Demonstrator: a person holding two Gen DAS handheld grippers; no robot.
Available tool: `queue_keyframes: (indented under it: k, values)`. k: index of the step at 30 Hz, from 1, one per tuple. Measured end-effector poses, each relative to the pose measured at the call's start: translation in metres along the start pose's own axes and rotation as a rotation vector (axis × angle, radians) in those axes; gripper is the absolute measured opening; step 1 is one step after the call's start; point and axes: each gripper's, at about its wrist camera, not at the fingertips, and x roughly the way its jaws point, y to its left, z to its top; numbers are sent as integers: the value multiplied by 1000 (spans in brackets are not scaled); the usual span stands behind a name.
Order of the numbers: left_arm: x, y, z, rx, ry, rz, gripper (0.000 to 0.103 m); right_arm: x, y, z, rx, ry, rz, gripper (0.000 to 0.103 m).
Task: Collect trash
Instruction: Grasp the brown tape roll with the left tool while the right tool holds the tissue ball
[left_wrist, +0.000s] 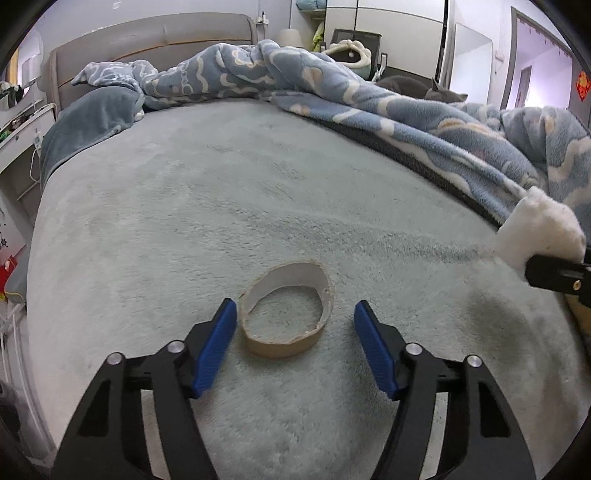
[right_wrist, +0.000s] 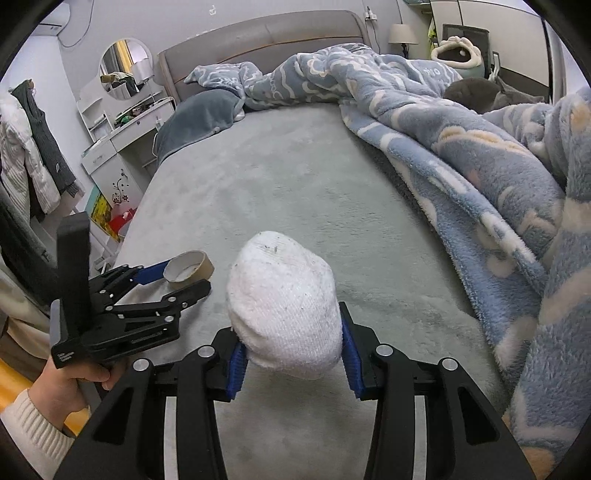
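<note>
A flattened brown cardboard tape ring (left_wrist: 286, 310) lies on the pale green bed sheet (left_wrist: 221, 192). My left gripper (left_wrist: 295, 304) is open and straddles it: the left blue pad sits almost against the ring's rim, and the right pad stands clear. In the right wrist view the ring (right_wrist: 188, 269) shows between the left gripper's (right_wrist: 181, 278) fingers, held by a hand (right_wrist: 70, 380) in a cream sleeve. My right gripper (right_wrist: 290, 328) is shut on a white balled-up sock (right_wrist: 282, 306), lifted above the sheet. The sock (left_wrist: 539, 229) also shows at the right edge of the left wrist view.
A blue patterned fleece blanket (left_wrist: 406, 122) is heaped along the bed's right side and back. A grey cat (left_wrist: 424, 90) lies behind it. A dark blue pillow (left_wrist: 92, 118) rests by the headboard. A white dressing table (right_wrist: 122, 136) stands left of the bed.
</note>
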Motion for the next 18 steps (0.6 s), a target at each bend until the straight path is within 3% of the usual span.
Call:
queue_keyframes:
  k: [5,18]
  values:
    - [3,0,3,-12,-5,10,51,-3,-5,-2,4,2,-9,44]
    - [-35,-15,-6,-29,-34,11,50,-15,5,-4,13,-11,14,44]
